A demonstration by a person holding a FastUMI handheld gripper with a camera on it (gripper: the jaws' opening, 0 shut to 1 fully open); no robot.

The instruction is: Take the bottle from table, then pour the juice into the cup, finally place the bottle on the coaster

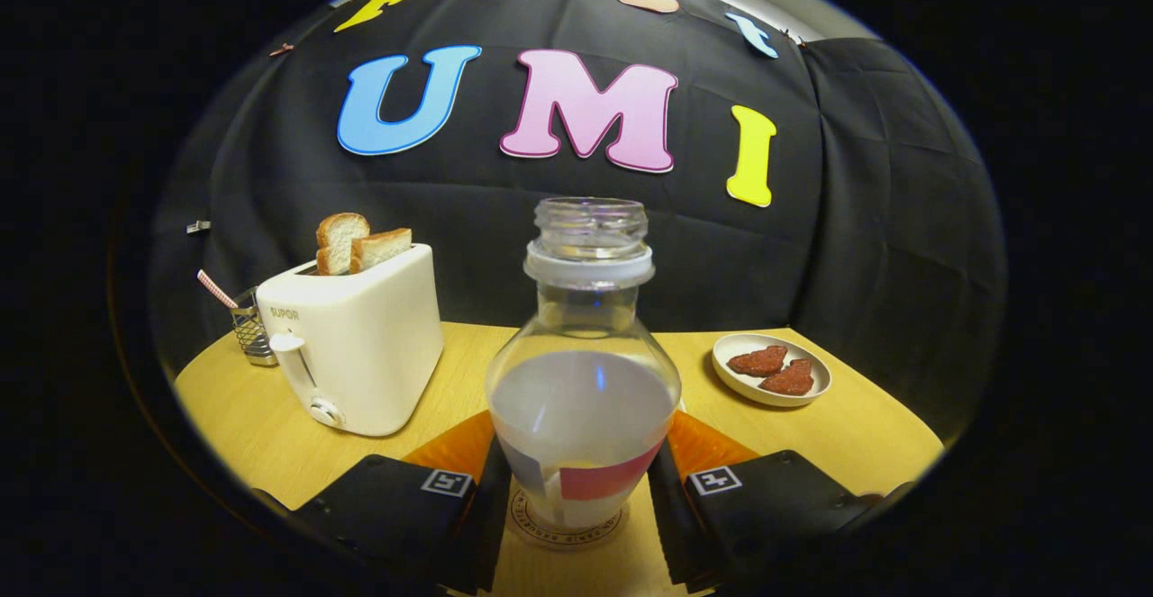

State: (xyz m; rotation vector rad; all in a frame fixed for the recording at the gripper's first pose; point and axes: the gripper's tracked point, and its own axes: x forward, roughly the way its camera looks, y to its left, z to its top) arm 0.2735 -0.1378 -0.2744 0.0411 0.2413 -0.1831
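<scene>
I have the bottle (584, 381) standing upright between my fingers, its base sitting on a round printed coaster (566, 525) on the wooden table (865, 426), so I judge this to be the final placing step. No cap is on it, and a pale liquid fills the lower body. The gripper (576, 489) is closed around the bottle's lower part, both fingers (491, 498) pressing its sides. Far left stands a white toaster (356, 354) with bread; far right, a small plate (770, 372) of food.
</scene>
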